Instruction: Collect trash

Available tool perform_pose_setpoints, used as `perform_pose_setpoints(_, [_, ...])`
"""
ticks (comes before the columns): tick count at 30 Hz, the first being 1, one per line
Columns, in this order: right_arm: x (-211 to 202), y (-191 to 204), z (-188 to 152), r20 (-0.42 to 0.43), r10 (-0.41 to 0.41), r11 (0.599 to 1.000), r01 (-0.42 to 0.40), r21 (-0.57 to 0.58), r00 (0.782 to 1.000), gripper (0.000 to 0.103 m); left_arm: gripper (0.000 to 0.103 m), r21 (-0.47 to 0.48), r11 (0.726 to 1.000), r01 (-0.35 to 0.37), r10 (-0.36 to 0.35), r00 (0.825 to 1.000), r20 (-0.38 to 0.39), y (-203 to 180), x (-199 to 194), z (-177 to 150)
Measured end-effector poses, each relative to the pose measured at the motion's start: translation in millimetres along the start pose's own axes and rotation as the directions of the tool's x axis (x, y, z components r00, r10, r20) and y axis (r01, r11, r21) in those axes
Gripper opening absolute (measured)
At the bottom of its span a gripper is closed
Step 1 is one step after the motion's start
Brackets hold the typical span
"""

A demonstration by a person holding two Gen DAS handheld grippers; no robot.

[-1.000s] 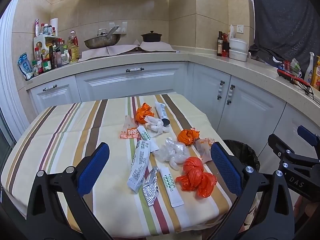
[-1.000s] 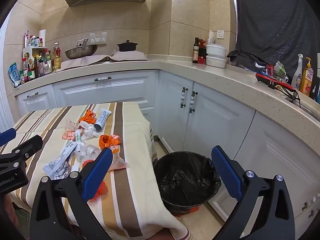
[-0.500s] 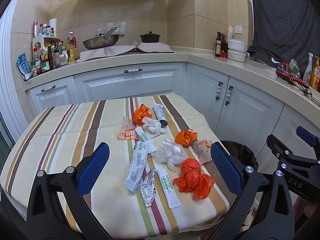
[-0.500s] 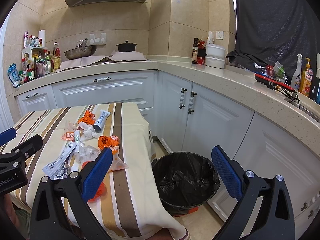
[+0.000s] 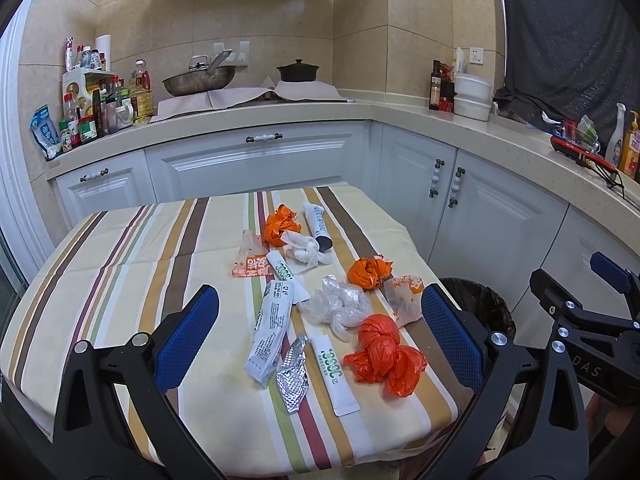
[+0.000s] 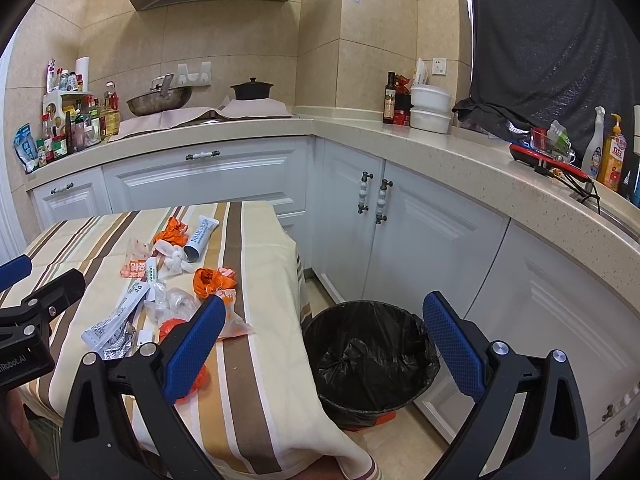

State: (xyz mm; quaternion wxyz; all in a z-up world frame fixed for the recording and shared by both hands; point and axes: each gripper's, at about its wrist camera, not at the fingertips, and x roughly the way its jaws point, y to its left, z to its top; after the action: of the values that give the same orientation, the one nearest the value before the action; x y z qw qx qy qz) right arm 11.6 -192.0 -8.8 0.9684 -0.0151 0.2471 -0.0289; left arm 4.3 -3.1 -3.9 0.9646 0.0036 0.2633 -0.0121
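Trash lies in a heap on the striped tablecloth (image 5: 120, 248): a knotted red bag (image 5: 382, 354), an orange bag (image 5: 366, 272), a second orange bag (image 5: 281, 224), a clear crumpled bag (image 5: 336, 306), a white tube (image 5: 318, 224), white wrappers (image 5: 272, 328) and a foil blister (image 5: 294, 374). My left gripper (image 5: 316, 336) is open and empty, held above the near part of the heap. My right gripper (image 6: 324, 344) is open and empty, over the gap between the table edge and the black-lined bin (image 6: 372, 356). The bin also shows in the left wrist view (image 5: 478, 306).
White cabinets (image 6: 420, 232) and a beige counter (image 6: 460, 160) wrap around the back and right. A wok (image 5: 198, 80), a black pot (image 5: 298, 72) and bottles (image 5: 100, 108) stand on the counter. The bin stands on the floor right of the table.
Both grippers have drawn back and risen a little, so the trash heap sits slightly farther away in the views. Nothing on the table has moved.
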Motion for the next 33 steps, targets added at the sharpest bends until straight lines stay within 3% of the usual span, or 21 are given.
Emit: perform_pose_setpoints(33, [7.6, 3.2, -3.3, -0.022, 0.005, 1.000, -0.005, -0.007, 1.000, 0.096, 0.099, -0.009, 1.000, 0.000, -0.001, 1.000, -0.022, 0.0, 8.5, -2.6])
